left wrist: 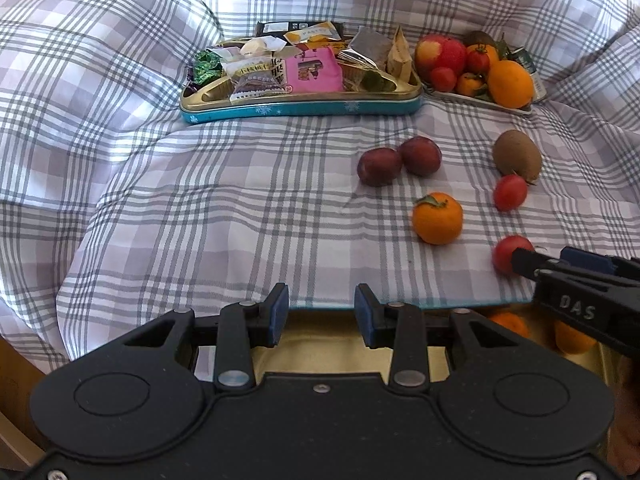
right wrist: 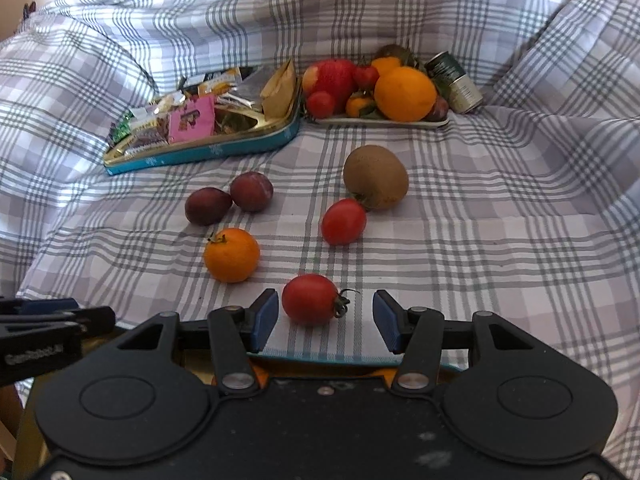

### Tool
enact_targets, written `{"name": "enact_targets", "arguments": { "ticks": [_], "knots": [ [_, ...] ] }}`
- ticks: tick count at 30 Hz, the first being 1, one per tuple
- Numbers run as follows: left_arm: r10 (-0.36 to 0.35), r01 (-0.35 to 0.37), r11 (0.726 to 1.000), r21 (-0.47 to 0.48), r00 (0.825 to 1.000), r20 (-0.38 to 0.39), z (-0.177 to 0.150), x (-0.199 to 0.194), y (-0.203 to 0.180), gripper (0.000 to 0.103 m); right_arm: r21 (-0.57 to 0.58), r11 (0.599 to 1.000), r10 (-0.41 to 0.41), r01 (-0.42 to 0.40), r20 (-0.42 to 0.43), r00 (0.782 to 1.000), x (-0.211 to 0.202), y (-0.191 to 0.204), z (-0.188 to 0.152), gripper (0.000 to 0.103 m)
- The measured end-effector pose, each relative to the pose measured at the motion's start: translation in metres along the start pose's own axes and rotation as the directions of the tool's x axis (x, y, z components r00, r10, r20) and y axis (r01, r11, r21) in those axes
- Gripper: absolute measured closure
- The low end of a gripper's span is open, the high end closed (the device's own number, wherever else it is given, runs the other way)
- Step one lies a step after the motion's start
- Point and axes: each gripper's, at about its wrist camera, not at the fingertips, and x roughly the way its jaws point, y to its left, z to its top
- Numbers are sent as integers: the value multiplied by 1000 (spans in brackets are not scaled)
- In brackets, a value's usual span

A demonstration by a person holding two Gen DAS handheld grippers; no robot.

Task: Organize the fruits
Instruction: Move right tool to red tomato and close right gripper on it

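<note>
Right gripper wide open, holding nothing, nearer arm: near tomato on the checked cloth at 12 o'clock between its pads, untouched, long axis crosswise, stem toward 3 o'clock.

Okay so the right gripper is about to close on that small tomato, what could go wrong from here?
1. The near tomato sits between the open right gripper fingers, nearer the left pad; closing may nudge it sideways and let it roll on the wrinkled checked cloth.
2. It looks soft, so a hard squeeze might split it.
3. The stem points at the right pad and may snag.
</note>
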Motion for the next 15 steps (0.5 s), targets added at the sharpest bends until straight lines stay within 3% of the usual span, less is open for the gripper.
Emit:
{"name": "enact_targets", "arguments": {
  "ticks": [8,11,15],
  "knots": [
    [12,-12,1000,1,1000,-22,8,14,4,57,-14,1000,-8,7,-50,999,32,7,1,48],
    [17,-17,1000,10,1000,-26,10,18,3,57,-48,998,-33,31,-34,999,37,12,-1,48],
    [13,-12,1000,18,999,-30,13,20,-1,57,-88,996,-28,26,-17,999,36,15,-1,56]
  ]
}}
